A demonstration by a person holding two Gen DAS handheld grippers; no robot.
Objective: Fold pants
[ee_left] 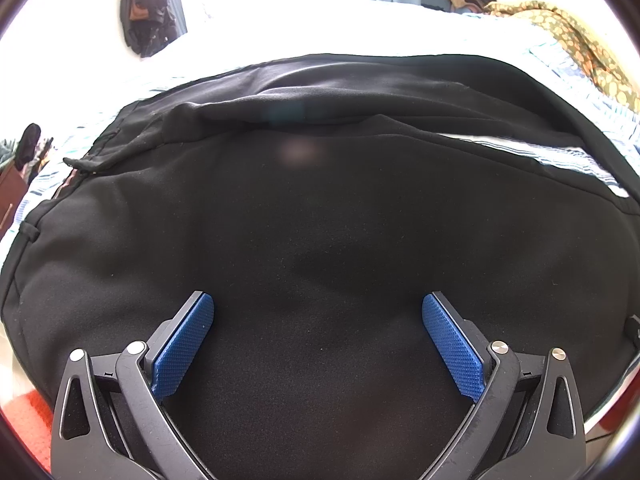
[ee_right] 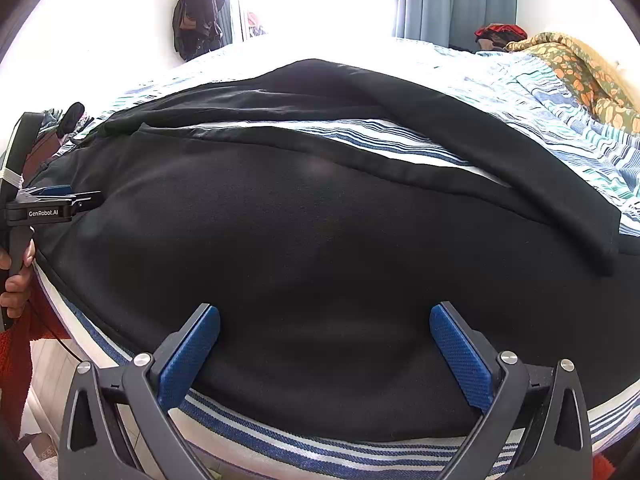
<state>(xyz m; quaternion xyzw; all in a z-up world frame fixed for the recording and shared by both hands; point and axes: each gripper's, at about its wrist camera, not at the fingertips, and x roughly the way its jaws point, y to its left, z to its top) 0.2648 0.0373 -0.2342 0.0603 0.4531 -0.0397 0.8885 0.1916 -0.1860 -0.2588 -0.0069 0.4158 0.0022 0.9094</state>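
The black soft-fabric pants (ee_right: 320, 232) lie lengthwise left-to-right across the blue-and-white striped bed (ee_right: 540, 120), waistband left, with both the left claw (ee_left: 318, 312) and right claw (ee_right: 325, 324) spread wide, holding nothing.

I am in a bedroom of a home. I stand at the near edge of a bed (ee_right: 400, 136) made up with a blue, white and green striped sheet. Beyond the bed's far side, grey-blue curtains (ee_right: 452, 0) hang by a bright window. Dark clothes (ee_right: 198, 12) hang on the white wall past the bed's far left corner. A floral orange-and-olive blanket (ee_right: 580, 76) lies bunched on the bed's far right.
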